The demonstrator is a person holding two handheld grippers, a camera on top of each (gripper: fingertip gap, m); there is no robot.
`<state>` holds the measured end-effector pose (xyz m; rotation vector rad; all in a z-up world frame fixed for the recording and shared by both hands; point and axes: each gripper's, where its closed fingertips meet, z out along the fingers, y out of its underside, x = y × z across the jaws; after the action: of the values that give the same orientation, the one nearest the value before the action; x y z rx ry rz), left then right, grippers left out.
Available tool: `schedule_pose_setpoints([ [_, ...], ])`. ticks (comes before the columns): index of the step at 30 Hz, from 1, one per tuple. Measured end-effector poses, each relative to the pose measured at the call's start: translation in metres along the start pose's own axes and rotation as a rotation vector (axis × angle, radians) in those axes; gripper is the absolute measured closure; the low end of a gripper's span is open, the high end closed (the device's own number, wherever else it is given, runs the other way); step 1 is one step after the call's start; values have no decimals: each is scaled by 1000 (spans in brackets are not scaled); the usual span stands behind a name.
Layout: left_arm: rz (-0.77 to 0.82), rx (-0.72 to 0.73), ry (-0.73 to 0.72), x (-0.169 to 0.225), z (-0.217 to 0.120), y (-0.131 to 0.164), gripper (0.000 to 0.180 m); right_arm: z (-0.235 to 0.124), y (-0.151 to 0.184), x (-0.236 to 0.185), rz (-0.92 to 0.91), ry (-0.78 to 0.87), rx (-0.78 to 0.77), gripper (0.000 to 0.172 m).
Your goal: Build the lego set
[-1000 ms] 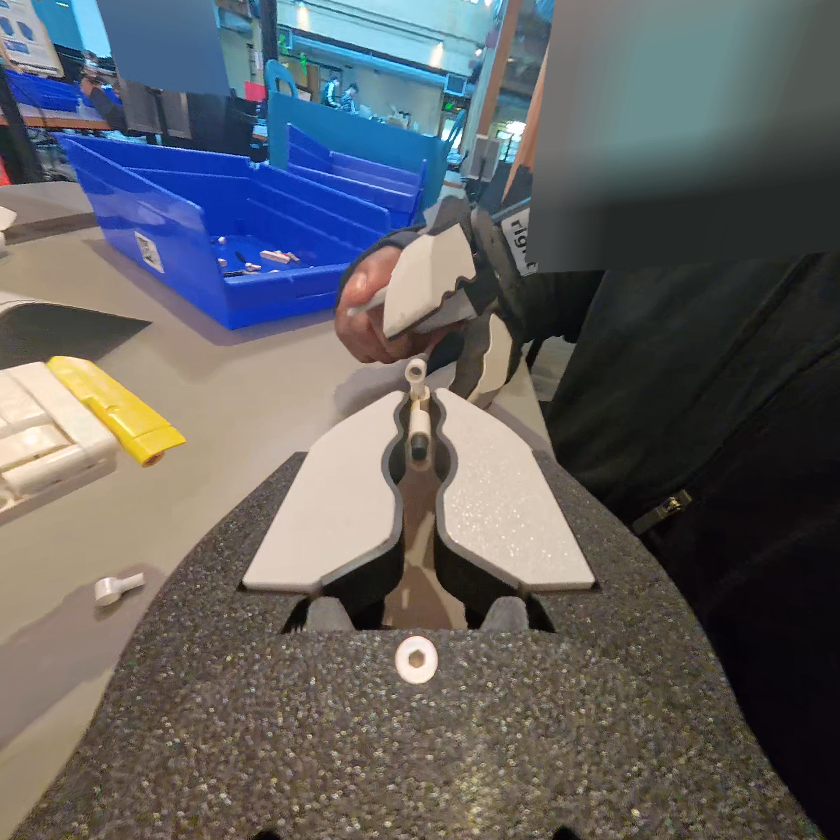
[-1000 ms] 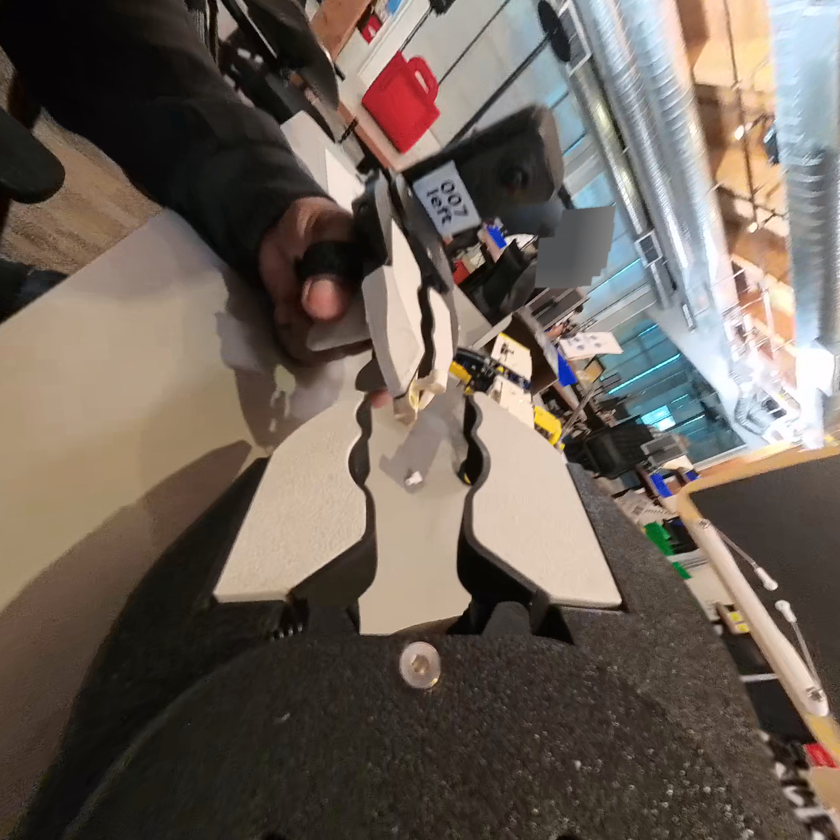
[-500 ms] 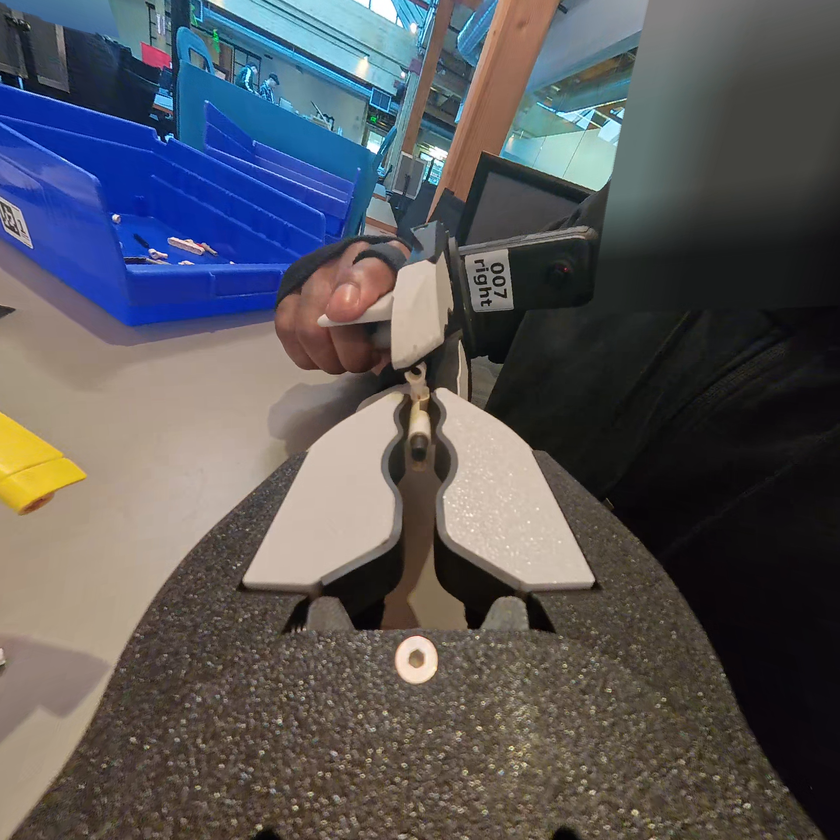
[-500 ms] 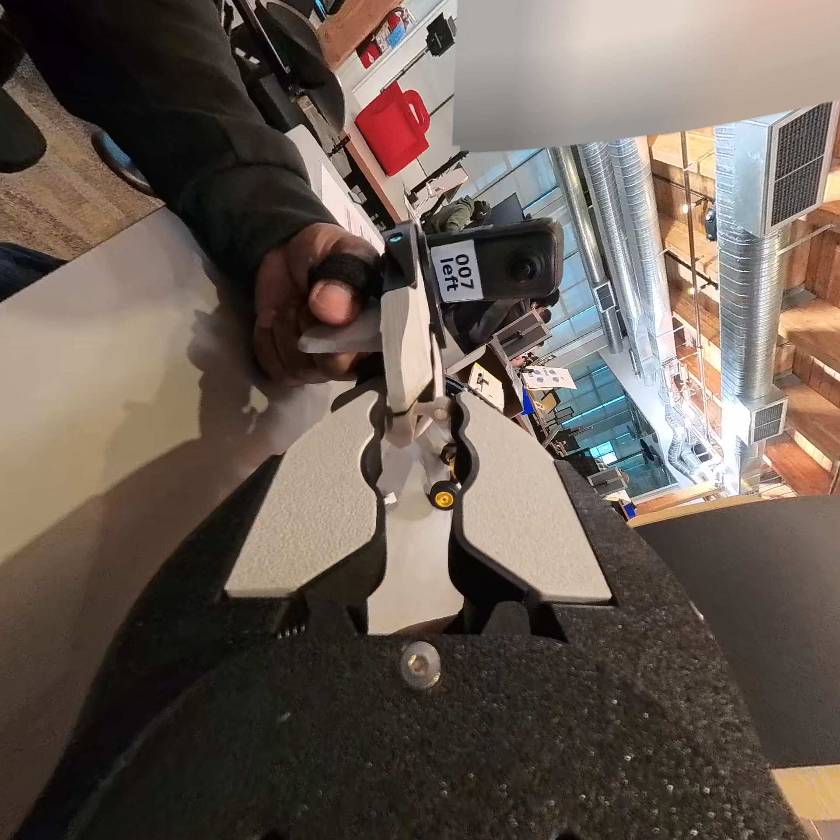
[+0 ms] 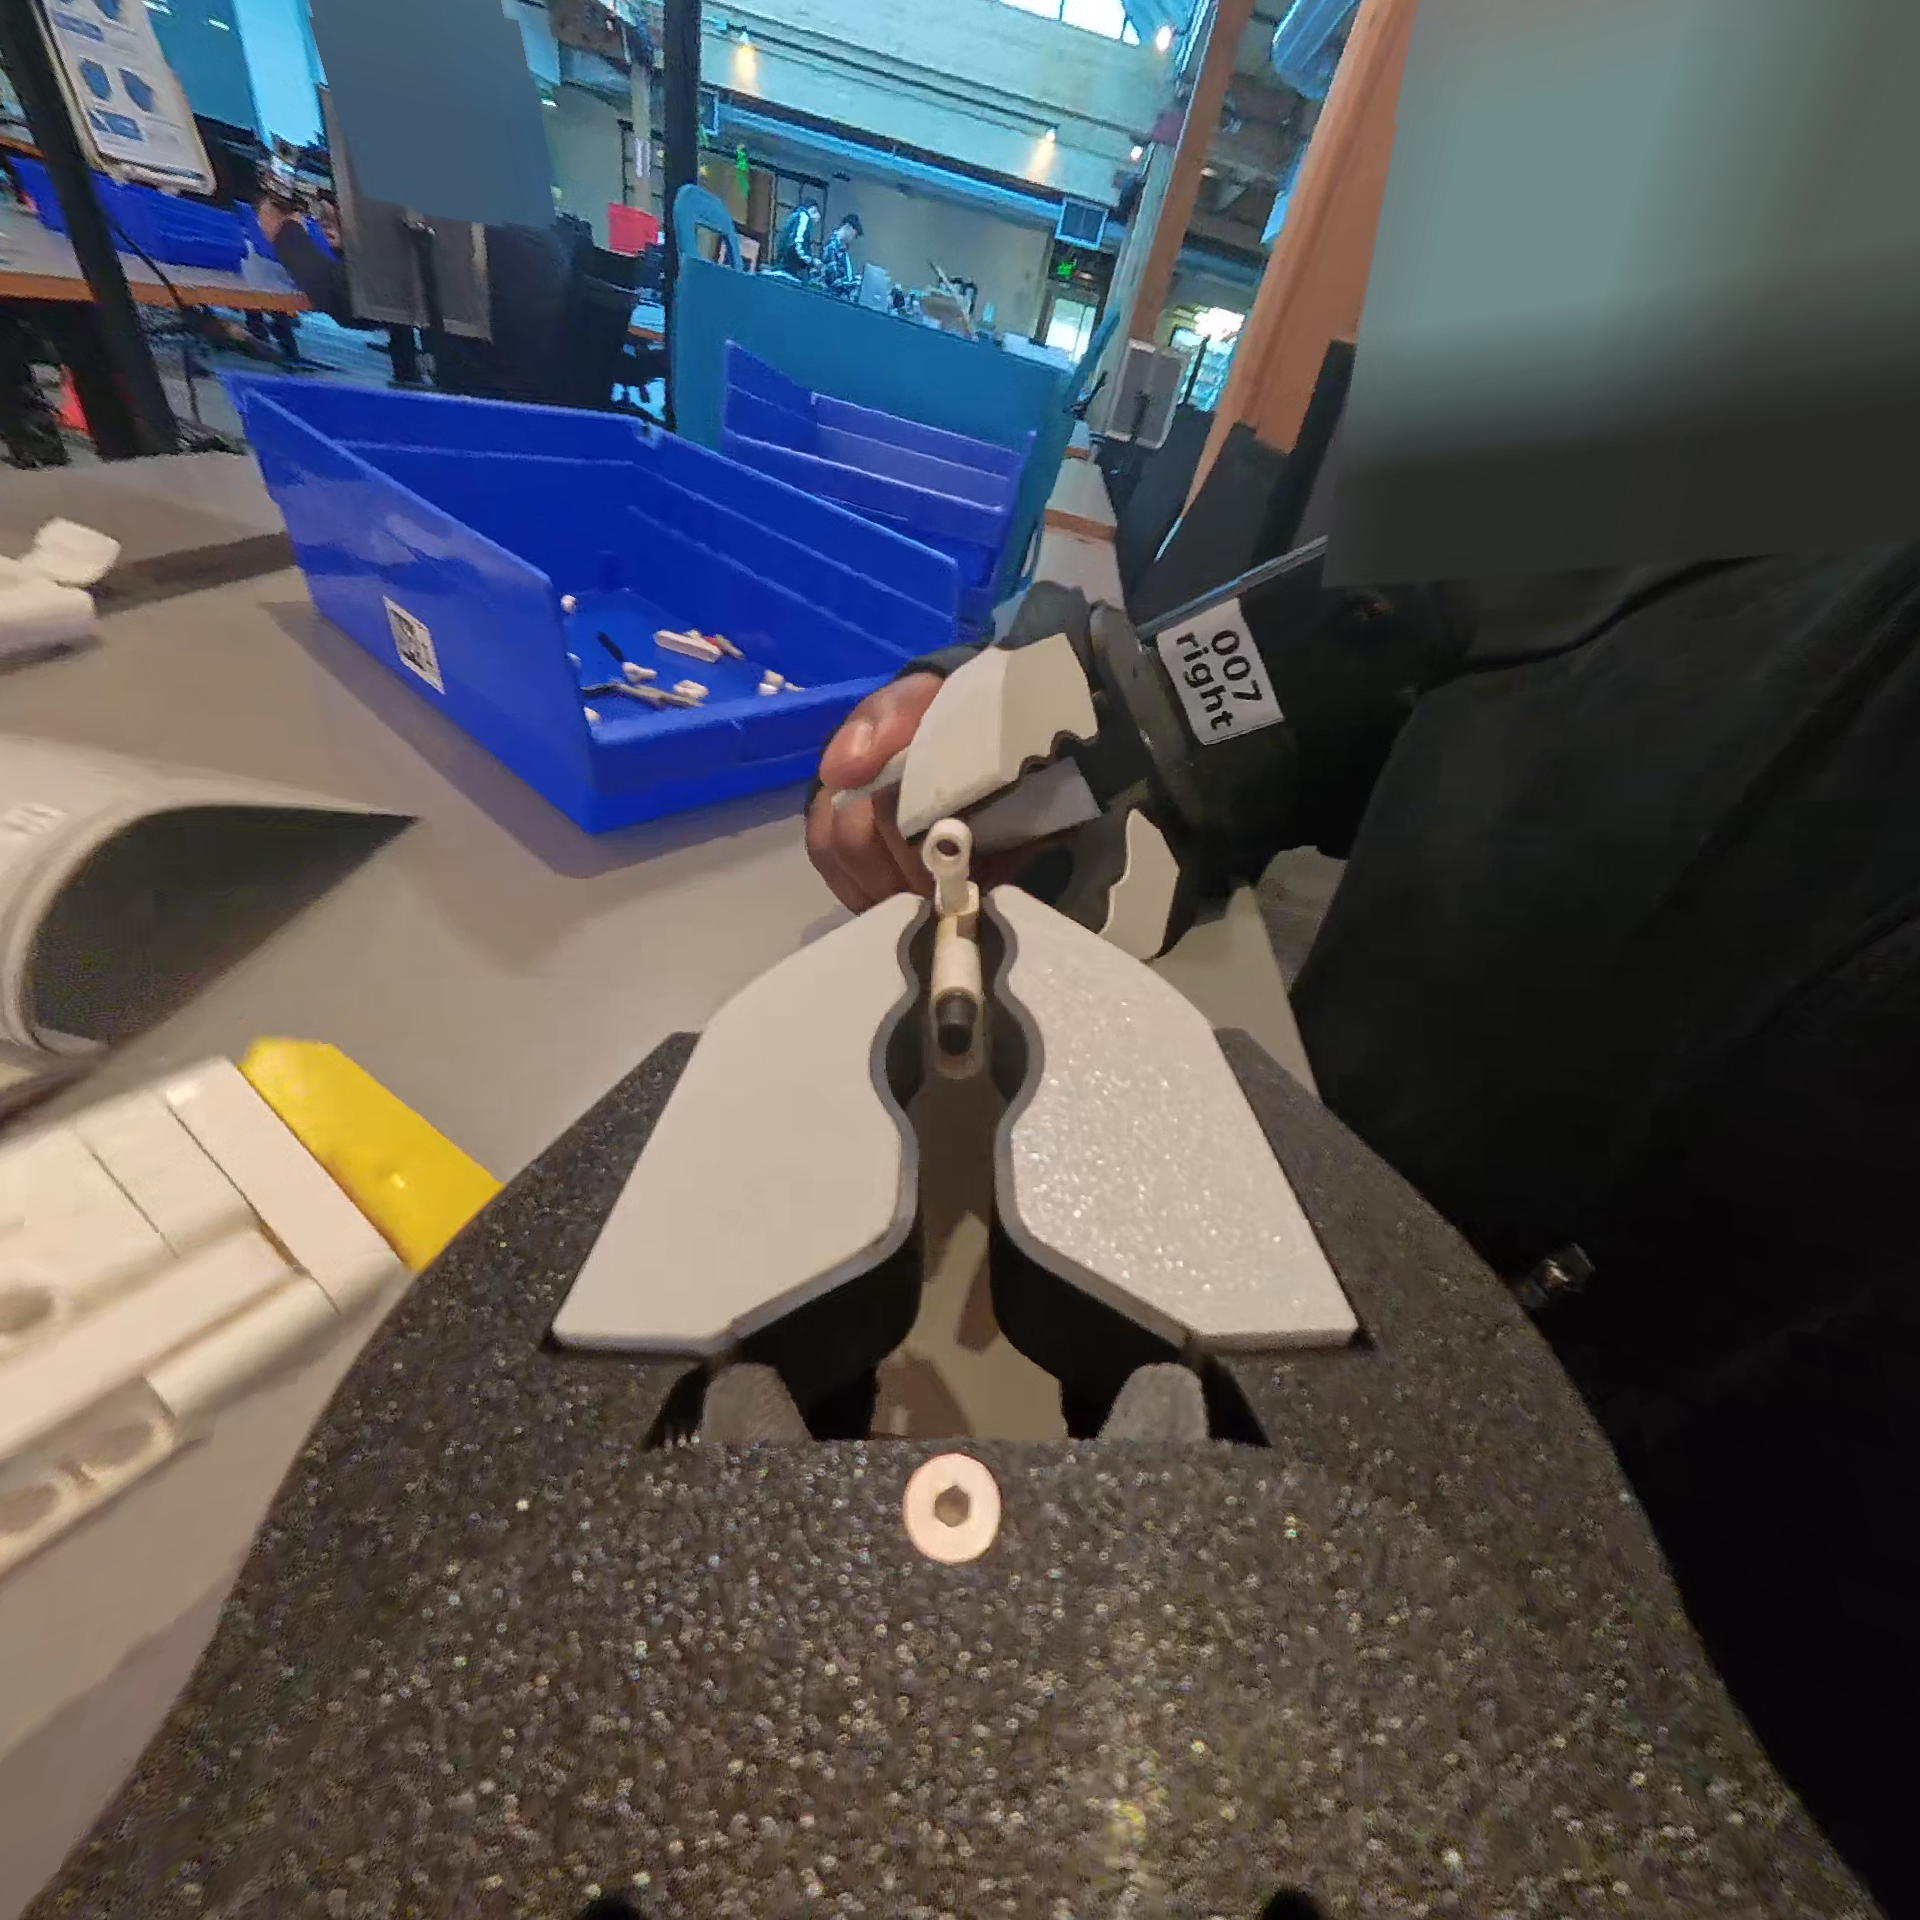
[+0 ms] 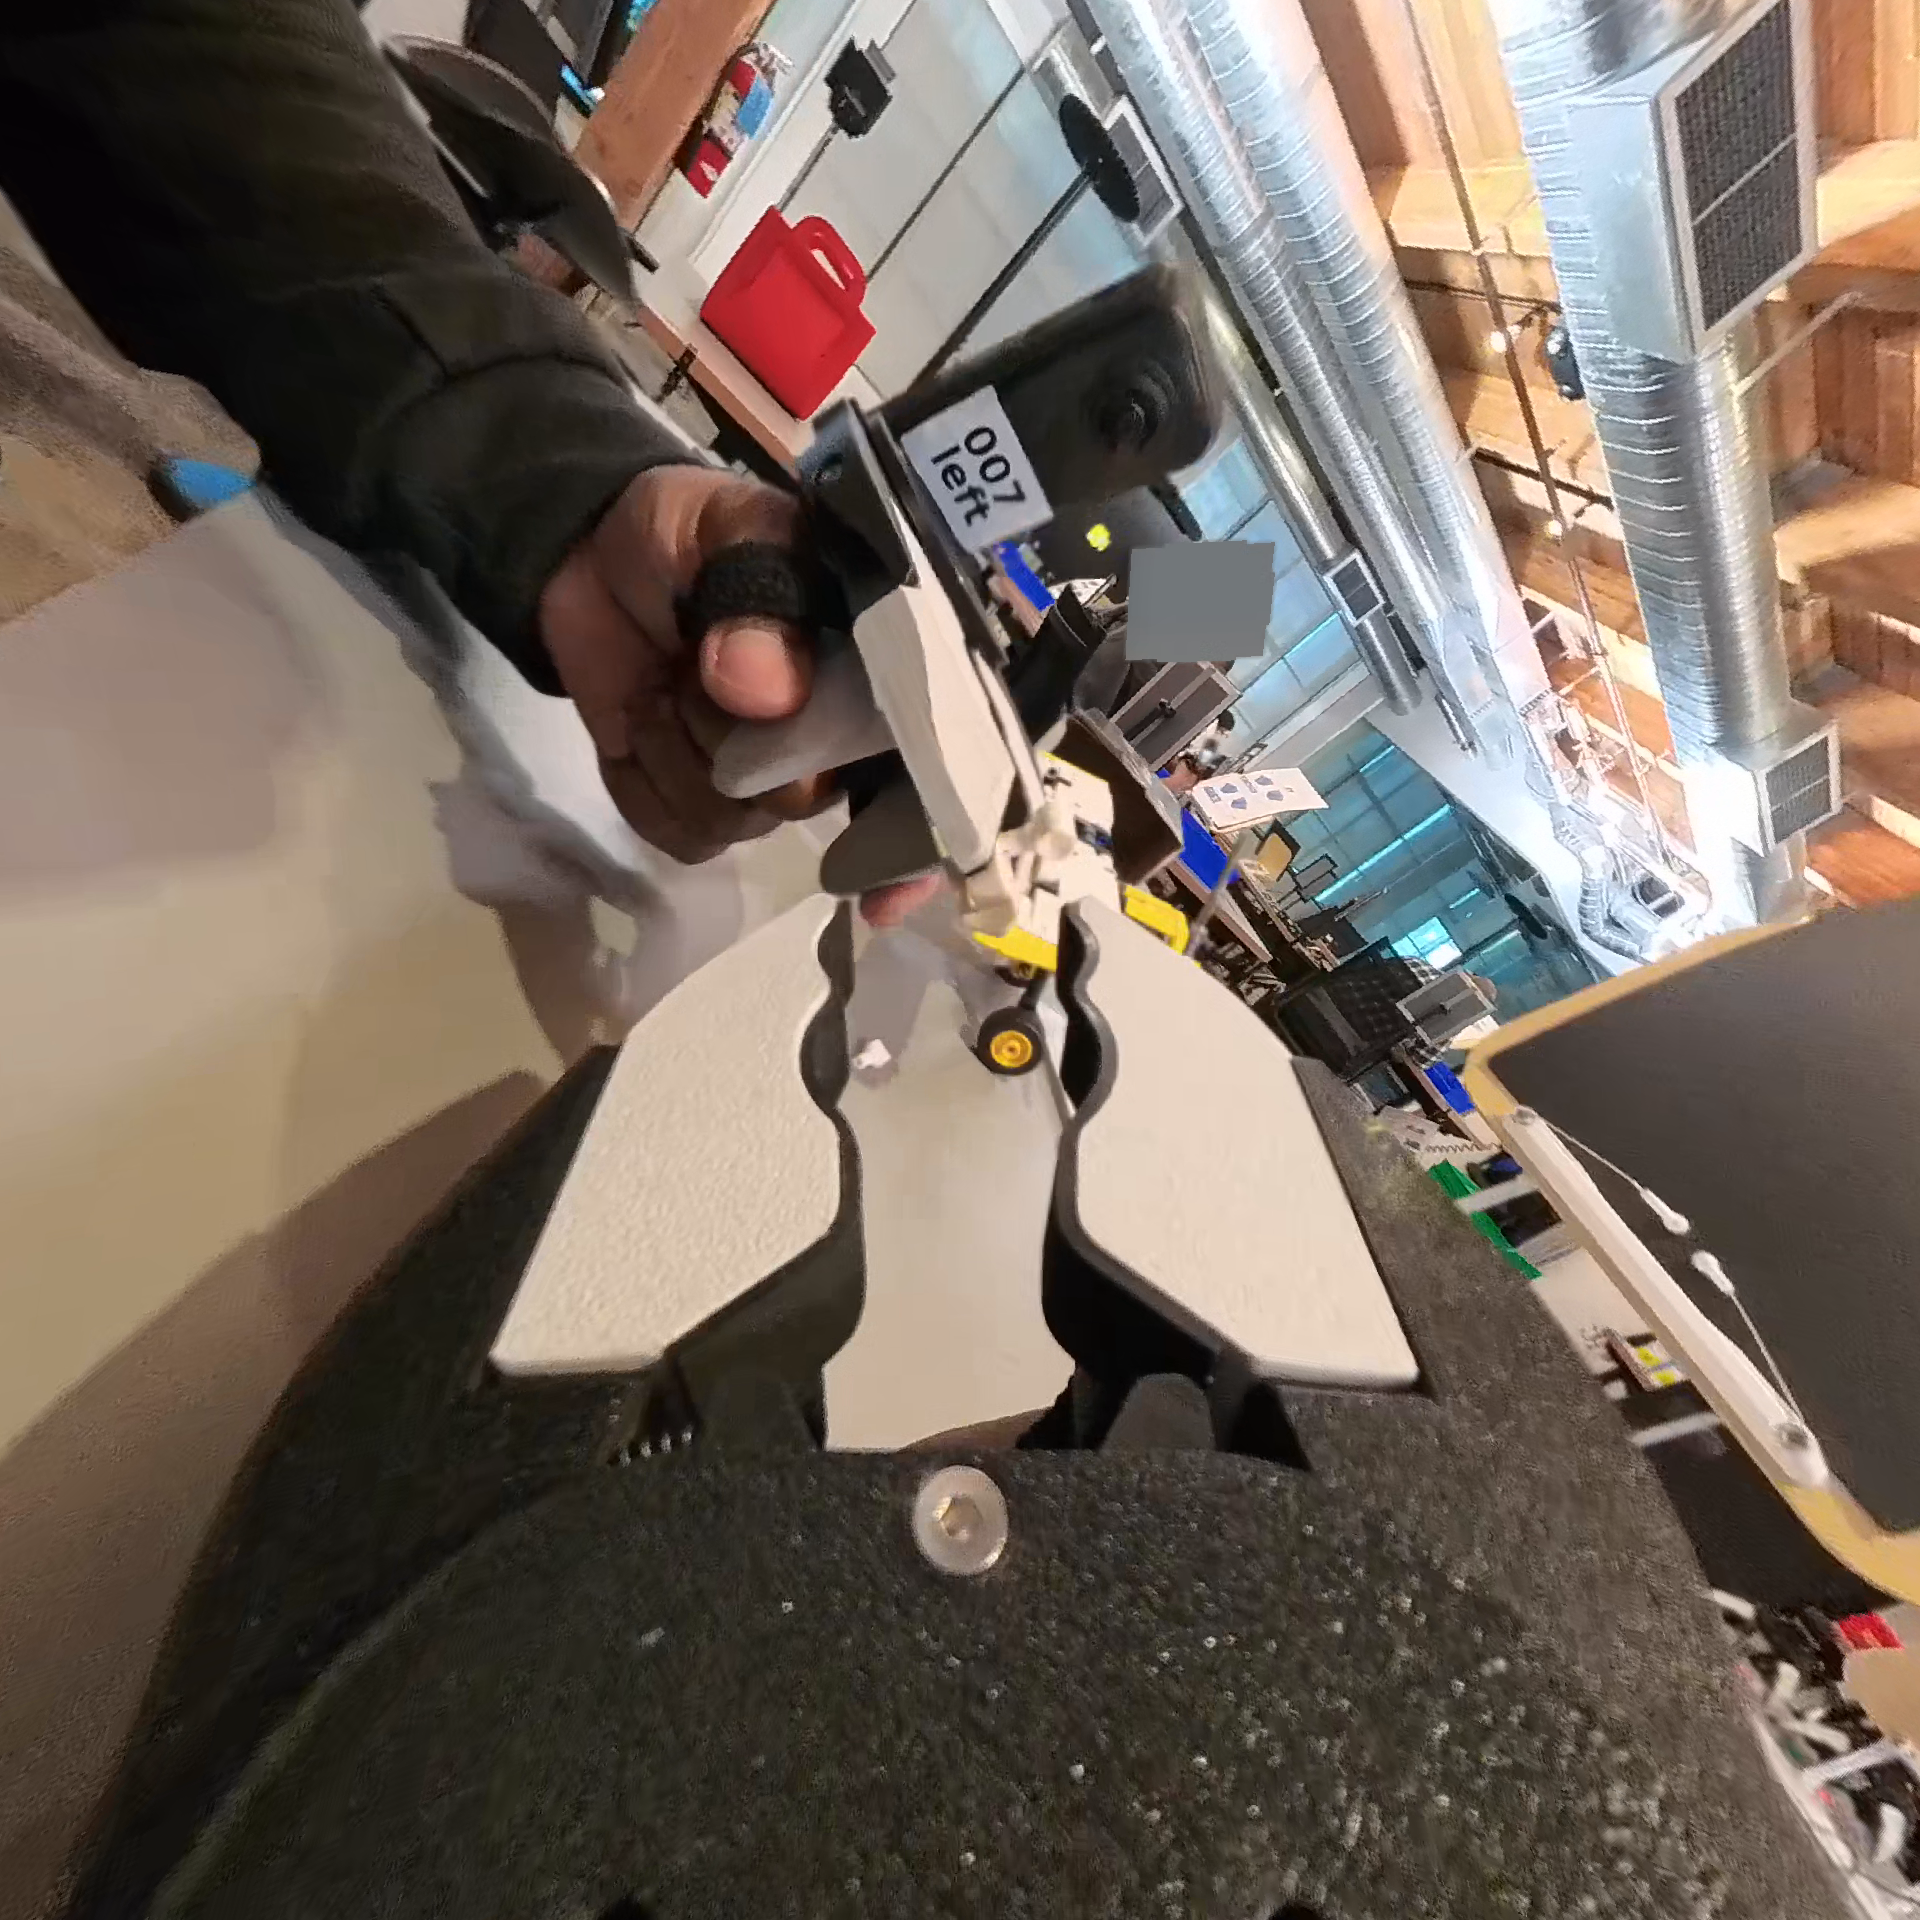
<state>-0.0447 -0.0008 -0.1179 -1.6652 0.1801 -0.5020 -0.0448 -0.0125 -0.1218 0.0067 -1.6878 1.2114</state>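
A workshop hall: blue parts bin (image 5: pixel 582 582) on a grey workbench (image 5: pixel 436 935), exposed ceiling ducts (image 6: pixel 1299 312), timber posts (image 5: pixel 1288 260).

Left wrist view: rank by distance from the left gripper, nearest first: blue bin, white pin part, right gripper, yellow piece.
1. White pin part: clamped between the left gripper's fingertips, its eyelet end sticking out ahead.
2. Right gripper: just beyond the tips, slightly right, jaws apart.
3. Yellow piece: on the table to the left, beside the gripper body.
4. Blue bin: farthest, ahead and left.
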Motion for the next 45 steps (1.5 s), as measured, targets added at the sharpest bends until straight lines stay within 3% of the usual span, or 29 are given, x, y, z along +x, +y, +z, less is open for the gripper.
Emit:
schedule_pose_setpoints([
  [7,191,-12,-31,-15,37,-13,173,-19,13,37,118,110,46,132],
  [11,195,9,-52,-15,36,-11,173,-20,18,40,153,107,49,131],
  [15,95,19,-23,-15,29,-4,173,-16,25,38,177,81,36,131],
  [26,21,26,2,-19,28,0,173,-19,30,43,242,78,46,128],
  [36,-91,47,69,-11,27,-3,173,-15,13,26,74,61,62,128],
  [45,-279,11,226,1,31,8,173,-12,5,14,-42,50,69,130],
])
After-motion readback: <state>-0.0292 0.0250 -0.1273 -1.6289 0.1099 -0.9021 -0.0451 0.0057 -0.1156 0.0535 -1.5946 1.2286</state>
